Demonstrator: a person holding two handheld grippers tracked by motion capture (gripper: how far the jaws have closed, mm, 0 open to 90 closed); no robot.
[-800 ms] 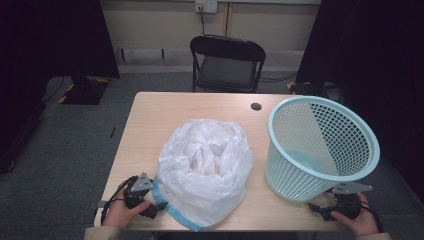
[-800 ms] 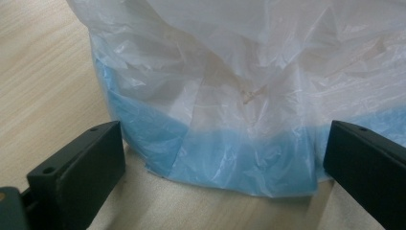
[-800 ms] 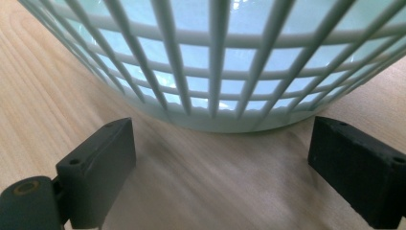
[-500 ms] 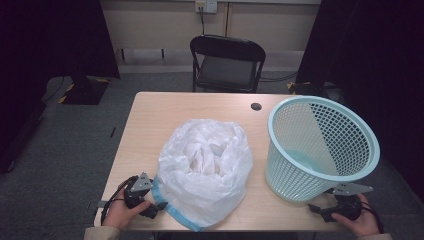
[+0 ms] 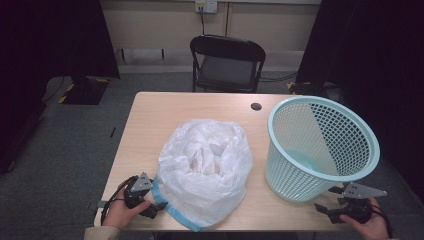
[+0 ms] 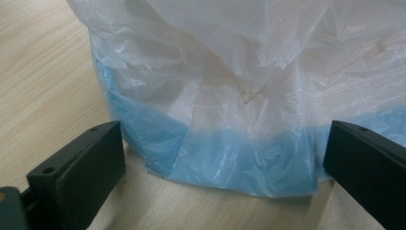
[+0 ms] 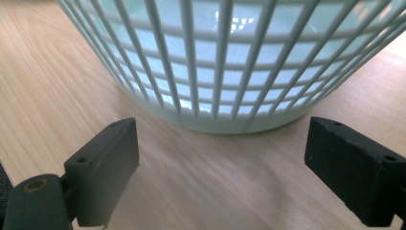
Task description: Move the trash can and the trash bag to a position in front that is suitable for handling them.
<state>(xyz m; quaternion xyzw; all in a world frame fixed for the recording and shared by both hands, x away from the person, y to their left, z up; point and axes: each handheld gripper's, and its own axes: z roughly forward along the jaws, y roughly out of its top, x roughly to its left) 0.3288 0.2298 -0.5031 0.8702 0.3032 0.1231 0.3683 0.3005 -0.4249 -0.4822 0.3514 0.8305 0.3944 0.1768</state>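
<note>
Bag (image 5: pixel 205 172) is crinkly see-through white plastic with a solid blue band along the bottom edge. Basket (image 5: pixel 320 145) is pale mint-teal, open grid mesh all over. Table (image 5: pixel 165 120) is light wood grain. Both grippers' jaws are matte black. Chair (image 5: pixel 227 62) behind is black too.

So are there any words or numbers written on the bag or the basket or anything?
None can be read. The plastic bag has a plain blue band and no print that shows. The mesh basket carries no label. The table, the chair and the wall socket show no lettering either.
</note>
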